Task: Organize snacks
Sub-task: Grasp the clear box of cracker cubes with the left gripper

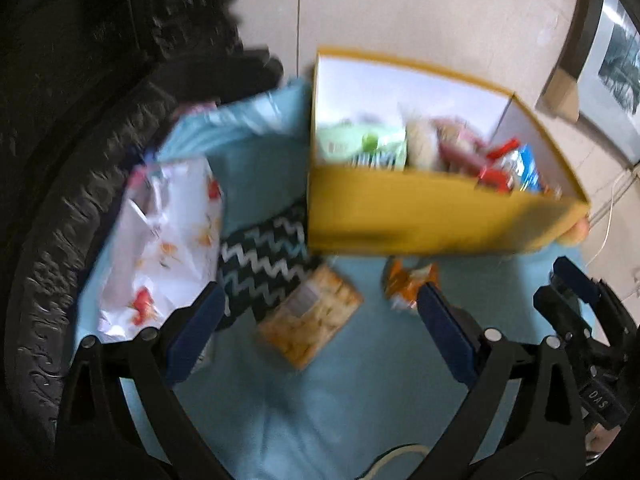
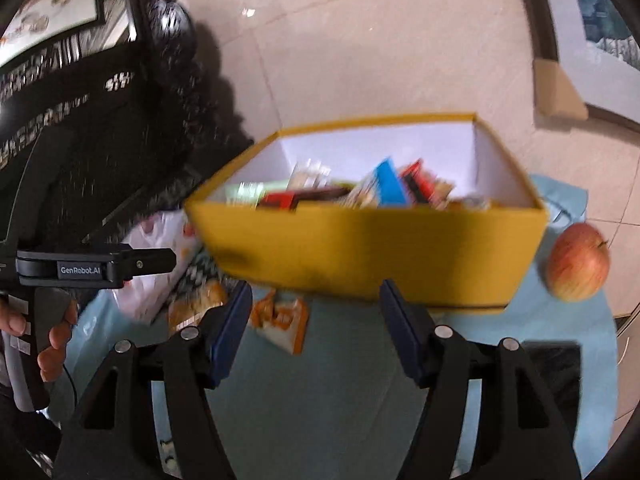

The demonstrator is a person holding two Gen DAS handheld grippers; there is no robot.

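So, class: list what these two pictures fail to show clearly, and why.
- Snack labels in the yellow box: motion blur in both views.
- Box bottom: hidden by the snacks and the near wall.
- Apple: in the left view mostly hidden behind the box corner.
- White bag contents: hidden by the bag itself.

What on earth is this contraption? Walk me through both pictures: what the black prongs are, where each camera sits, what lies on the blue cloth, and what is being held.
No robot here: a person holds a two-finger gripper in each hand, with a camera on each that looks along its fingers. One picture is from the left gripper, the other from the right gripper.

Both stand open and hold nothing. In the right view a hand grips the left tool's handle.

On the blue cloth stands a yellow box with snack packets inside. Before it lie an orange packet, a cracker packet and a zigzag-patterned packet. A white plastic bag lies left, an apple right.
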